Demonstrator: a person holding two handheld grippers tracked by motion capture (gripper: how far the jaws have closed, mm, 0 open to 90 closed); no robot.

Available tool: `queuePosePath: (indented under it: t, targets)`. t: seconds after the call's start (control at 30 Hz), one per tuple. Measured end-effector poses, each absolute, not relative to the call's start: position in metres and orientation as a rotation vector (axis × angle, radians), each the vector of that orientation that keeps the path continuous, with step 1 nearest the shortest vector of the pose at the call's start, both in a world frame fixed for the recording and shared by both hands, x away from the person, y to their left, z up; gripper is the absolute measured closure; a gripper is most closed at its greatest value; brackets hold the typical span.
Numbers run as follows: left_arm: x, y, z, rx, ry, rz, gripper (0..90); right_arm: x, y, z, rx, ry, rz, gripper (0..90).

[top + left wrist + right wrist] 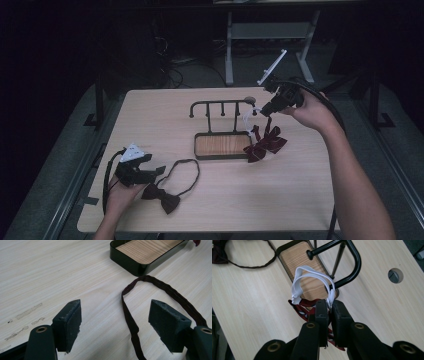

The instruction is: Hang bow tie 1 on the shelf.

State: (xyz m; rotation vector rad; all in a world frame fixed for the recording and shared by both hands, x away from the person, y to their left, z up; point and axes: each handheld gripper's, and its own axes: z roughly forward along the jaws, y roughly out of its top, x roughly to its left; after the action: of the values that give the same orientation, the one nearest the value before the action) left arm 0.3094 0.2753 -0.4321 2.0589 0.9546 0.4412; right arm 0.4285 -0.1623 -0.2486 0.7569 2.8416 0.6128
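The right gripper [329, 308] pinches the white elastic loop [312, 281] of the red bow tie [265, 142], lifting it beside the rack [222, 107] near the table's [300, 200] far edge — probably to hook it on. The left gripper [115, 322], jaws wide, straddles the dark bow tie's [162, 196] strap [130, 315] by the near-left corner — two ties, one rack

Beside the black rack [220, 106] with its striped wood-grain tray [222, 145] lies a dark red bow tie [265, 144], white-strapped [312, 281]; nearer, a dark brown bow tie [161, 196] on the pale table [280, 195].
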Motion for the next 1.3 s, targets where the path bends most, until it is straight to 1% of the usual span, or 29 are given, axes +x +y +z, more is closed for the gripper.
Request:
queuePosePath:
  t: [0.6, 0.83, 1.03, 1.3]
  targets:
    - [0.310, 0.274, -0.432, 2.076, 0.943, 0.436, 26.9, 0.456, -0.169, -0.253, 0.860, 2.817, 0.625, 83.1]
    - [0.309, 0.273, -0.432, 2.060, 0.946, 0.436, 26.9, 0.459, -0.171, -0.256, 0.873, 2.817, 0.625, 83.0]
    - [0.309, 0.273, -0.432, 2.080, 0.935, 0.436, 26.9, 0.461, -0.171, -0.260, 0.886, 2.821, 0.623, 83.0]
    - [0.309, 0.273, -0.432, 2.065, 0.941, 0.438, 26.9, 0.462, -0.172, -0.262, 0.891, 2.829, 0.620, 80.2]
